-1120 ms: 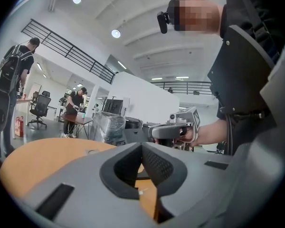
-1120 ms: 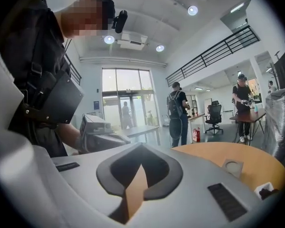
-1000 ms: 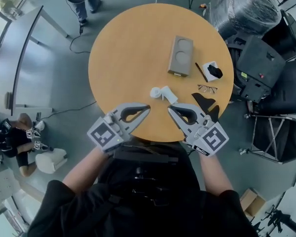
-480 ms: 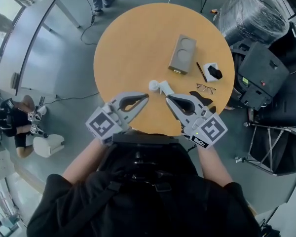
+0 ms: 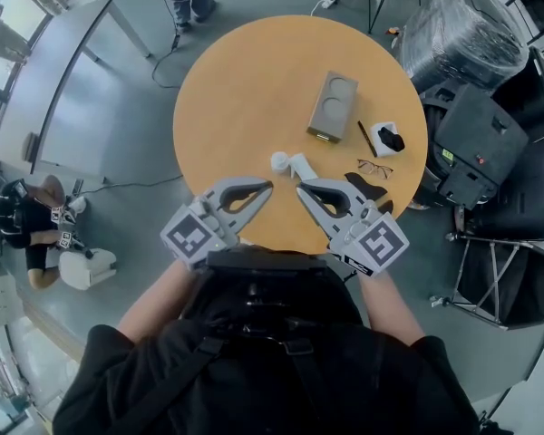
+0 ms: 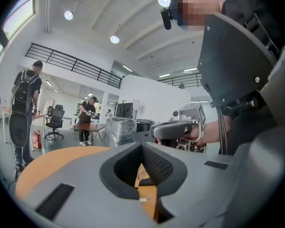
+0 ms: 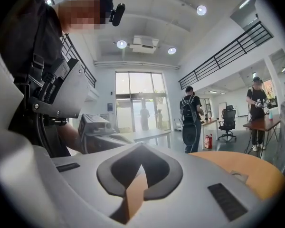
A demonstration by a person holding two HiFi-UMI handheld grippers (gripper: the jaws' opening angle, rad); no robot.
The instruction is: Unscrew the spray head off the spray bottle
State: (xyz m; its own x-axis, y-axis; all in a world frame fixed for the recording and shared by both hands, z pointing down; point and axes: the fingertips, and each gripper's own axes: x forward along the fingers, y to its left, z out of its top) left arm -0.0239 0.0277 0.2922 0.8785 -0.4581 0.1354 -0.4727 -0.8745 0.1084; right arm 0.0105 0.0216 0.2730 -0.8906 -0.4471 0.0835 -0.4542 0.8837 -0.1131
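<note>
Over the table (image 5: 245, 89) edge nearest us, our left gripper (image 5: 268, 187), right gripper (image 5: 300, 188), jaws pressed together, empty, seemingly the spray bottle (image 5: 288, 163) just beyond

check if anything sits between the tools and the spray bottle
Nothing visible does. The spray bottle lies on bare table just past the left tool and right tool; the glasses and grey box sit off to the side.

White spray bottle (image 5: 291, 164) lies on round table (image 5: 245, 89).
</note>
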